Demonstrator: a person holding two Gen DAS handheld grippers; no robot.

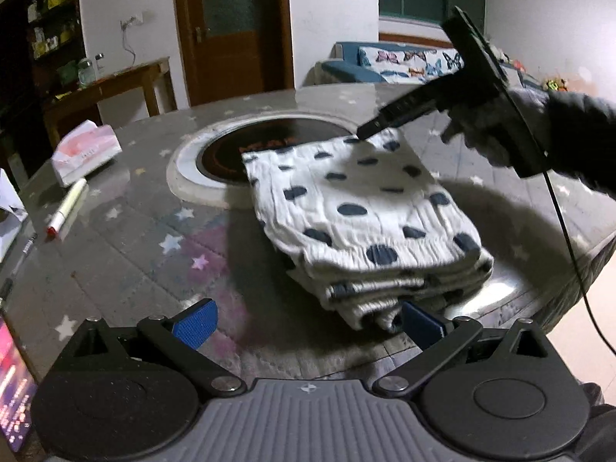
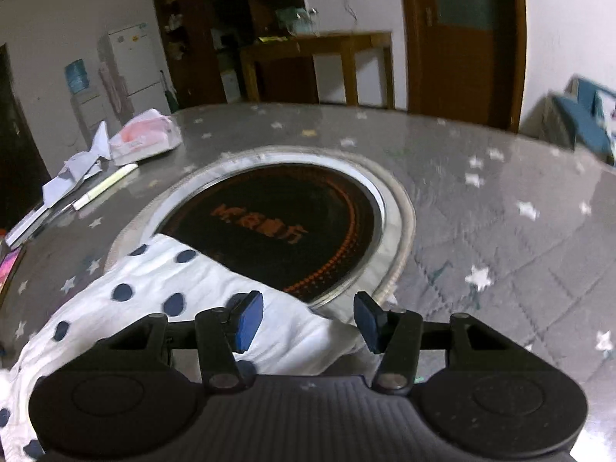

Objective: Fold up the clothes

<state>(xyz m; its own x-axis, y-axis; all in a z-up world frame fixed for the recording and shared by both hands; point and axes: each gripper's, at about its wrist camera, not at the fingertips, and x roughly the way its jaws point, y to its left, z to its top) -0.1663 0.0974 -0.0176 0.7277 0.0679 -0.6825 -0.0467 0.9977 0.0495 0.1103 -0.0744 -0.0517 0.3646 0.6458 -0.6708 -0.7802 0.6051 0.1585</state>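
Observation:
A white garment with dark blue dots (image 1: 358, 208) lies folded in a thick stack on the round star-patterned table (image 1: 134, 238). My left gripper (image 1: 308, 323) stands open at the stack's near end, its right pad close beside the near corner. In the left wrist view a gloved hand (image 1: 496, 131) holds my right gripper (image 1: 369, 129) with its tip at the garment's far corner. The right wrist view shows that right gripper (image 2: 308, 321) open above the garment's (image 2: 173, 292) far corner, with nothing pinched between its blue pads.
A round black cooktop (image 1: 231, 150) sits sunk in the table's middle, partly under the garment. At the left lie a tissue pack (image 1: 84, 152), a marker (image 1: 67, 204), crumpled paper (image 2: 77, 165) and a lit phone (image 1: 13, 381). A black cable (image 1: 569, 238) hangs from the right gripper.

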